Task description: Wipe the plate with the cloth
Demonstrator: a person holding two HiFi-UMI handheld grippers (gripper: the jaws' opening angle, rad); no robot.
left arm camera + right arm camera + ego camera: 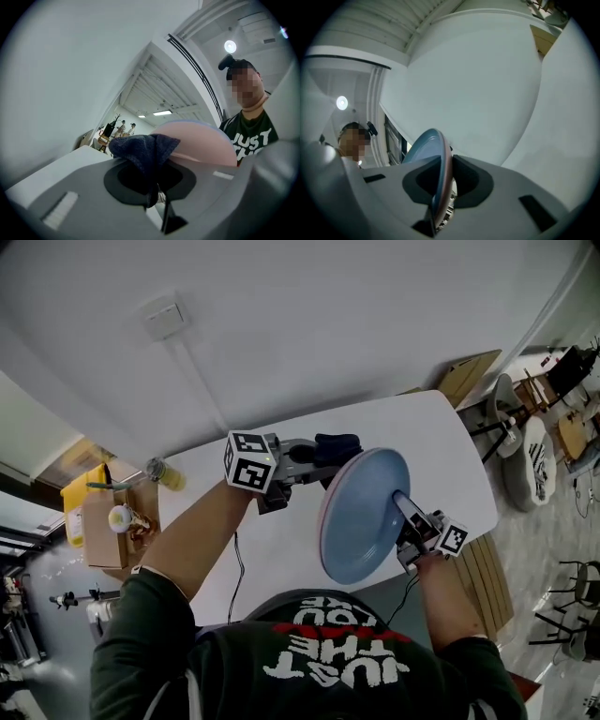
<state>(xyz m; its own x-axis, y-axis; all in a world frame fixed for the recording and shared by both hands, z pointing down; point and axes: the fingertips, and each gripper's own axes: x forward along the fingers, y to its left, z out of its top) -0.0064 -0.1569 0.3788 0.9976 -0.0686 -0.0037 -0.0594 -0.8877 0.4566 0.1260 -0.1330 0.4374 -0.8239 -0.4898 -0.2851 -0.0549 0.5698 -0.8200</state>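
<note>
In the head view, the right gripper holds the blue plate on edge above the white surface. The left gripper brings the dark cloth to the plate's upper rim; actual contact cannot be made out.

In the left gripper view, its fingers are clenched on the bunched cloth, with the plate's pinkish underside just behind.

In the right gripper view, its fingers clamp the plate's rim.

Both things are in hand, so the wiping looks barely begun. No view shows how much has been cleaned.

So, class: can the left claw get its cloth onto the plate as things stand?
Probably yes: the left claw holds the cloth beside the plate, at its pink underside, with nothing between them.
</note>
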